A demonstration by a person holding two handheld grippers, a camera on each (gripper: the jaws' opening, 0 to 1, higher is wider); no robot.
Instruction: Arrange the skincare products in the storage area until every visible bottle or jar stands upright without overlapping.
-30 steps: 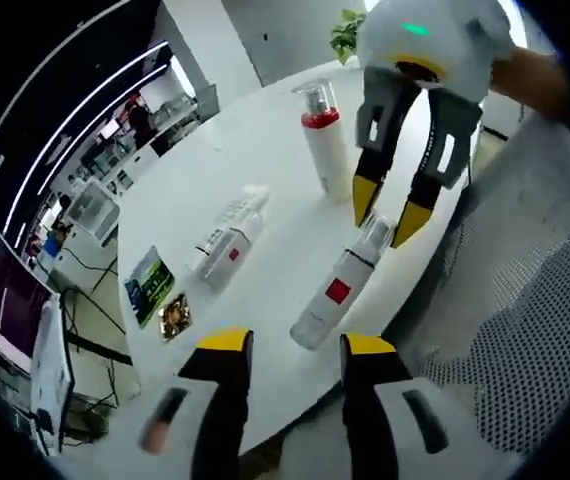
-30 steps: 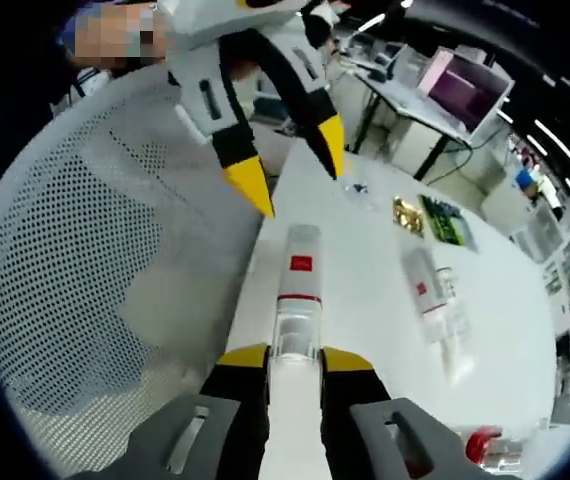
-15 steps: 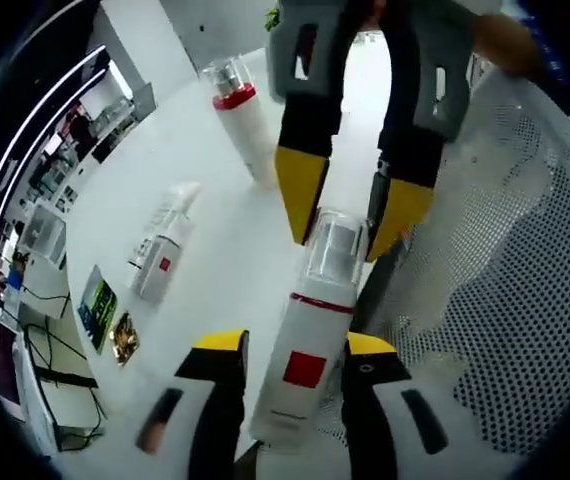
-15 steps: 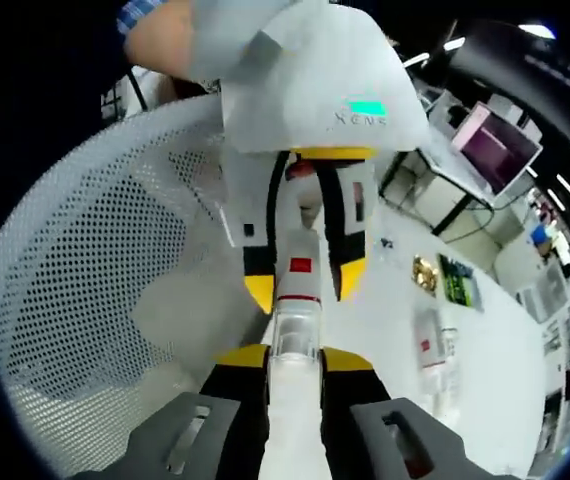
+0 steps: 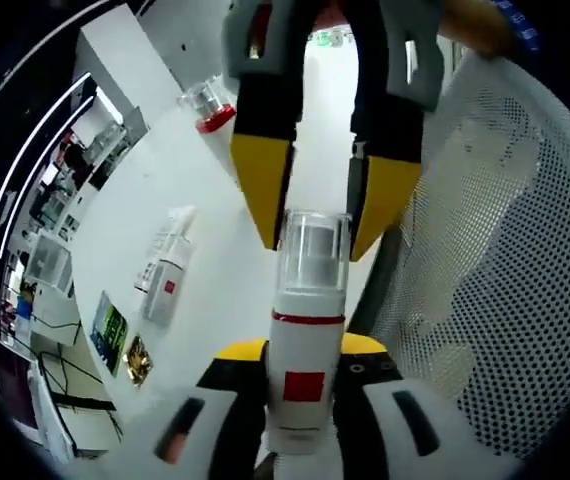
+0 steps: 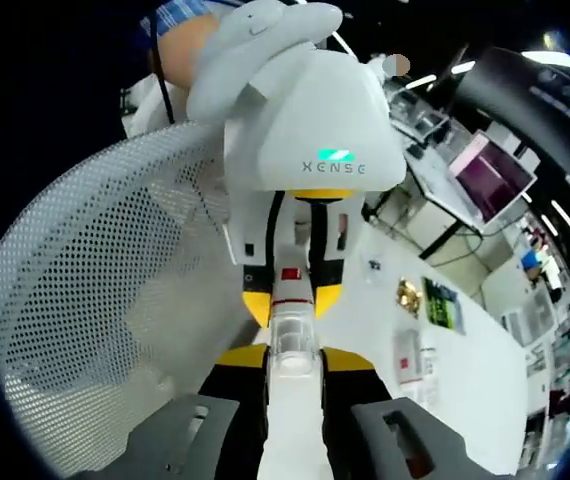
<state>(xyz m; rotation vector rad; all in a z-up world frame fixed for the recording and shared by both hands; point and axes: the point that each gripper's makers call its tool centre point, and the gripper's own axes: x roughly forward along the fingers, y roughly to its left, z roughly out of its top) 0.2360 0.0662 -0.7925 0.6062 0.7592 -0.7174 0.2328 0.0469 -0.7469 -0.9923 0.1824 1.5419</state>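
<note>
Now | pump bottle (image 5: 305,330) between left tongs (image 5: 303,352) | right tongs (image 5: 323,210) at cap

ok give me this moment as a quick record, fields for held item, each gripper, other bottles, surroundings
held item: white bottle with red square label, clear cap
left gripper: shut on the bottle's body
right gripper: shut on the bottle's clear cap end
other bottles: red-collared bottle upright on the white table; white spray bottle lying on its side
surroundings: white mesh basket beside the table
</note>
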